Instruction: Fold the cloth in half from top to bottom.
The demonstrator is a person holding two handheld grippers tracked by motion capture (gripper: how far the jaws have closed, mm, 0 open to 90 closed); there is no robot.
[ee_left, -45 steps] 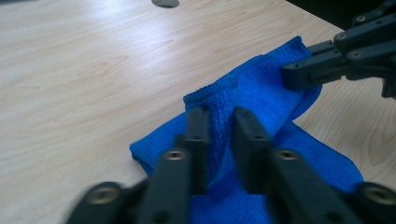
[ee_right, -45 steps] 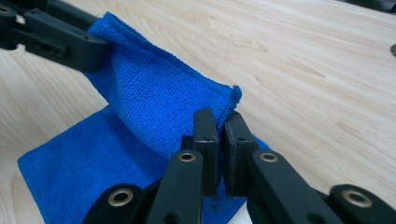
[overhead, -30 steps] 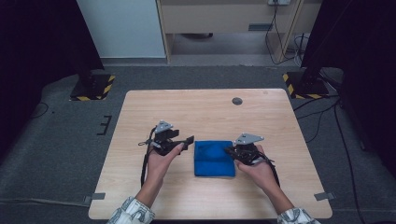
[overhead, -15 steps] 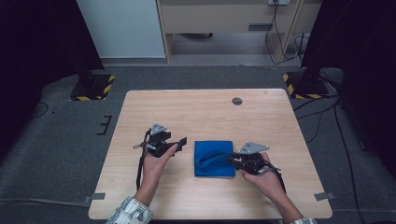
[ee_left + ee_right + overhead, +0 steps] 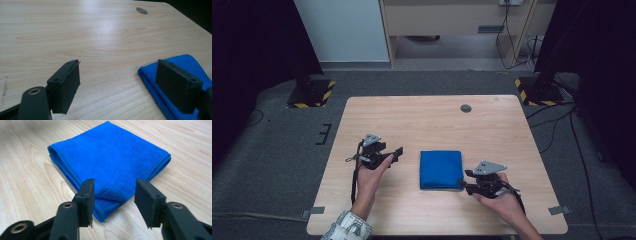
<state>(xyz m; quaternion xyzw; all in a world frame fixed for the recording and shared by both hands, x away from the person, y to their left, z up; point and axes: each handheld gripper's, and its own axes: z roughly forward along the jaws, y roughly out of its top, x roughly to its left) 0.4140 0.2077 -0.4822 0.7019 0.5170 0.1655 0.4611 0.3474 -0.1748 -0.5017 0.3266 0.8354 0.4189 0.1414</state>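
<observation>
Lying folded on the pale wooden counter (image 5: 432, 120), the blue cloth (image 5: 441, 169) sits a little nearer the person's edge than the middle, between the two hands. The right hand-held gripper (image 5: 465, 181) is at the cloth's near right corner; in the right gripper view that corner (image 5: 110, 195) lies between the two black jaws, which have just been opening, and the pads stand clear of the fabric on both sides, so nothing is clamped. The left hand-held gripper (image 5: 398, 150) hovers well apart from the cloth's left edge, jaws wide and empty; in the left gripper view bare wood shows between them and the cloth (image 5: 182, 75) runs behind the right-hand jaw.

In the high view the cloth is a near-square rectangle, its slightly longer axis running from the person toward the far edge, sides roughly square with the counter's edges. The fold's layered edges show along its left side in the right gripper view, and the near corner is slightly lifted and rumpled.

Bare wood surrounds the cloth on every side, widest toward the far edge, where a small round grey disc (image 5: 466, 108) sits in the surface. The counter's near edge is closer, just behind the hands.
</observation>
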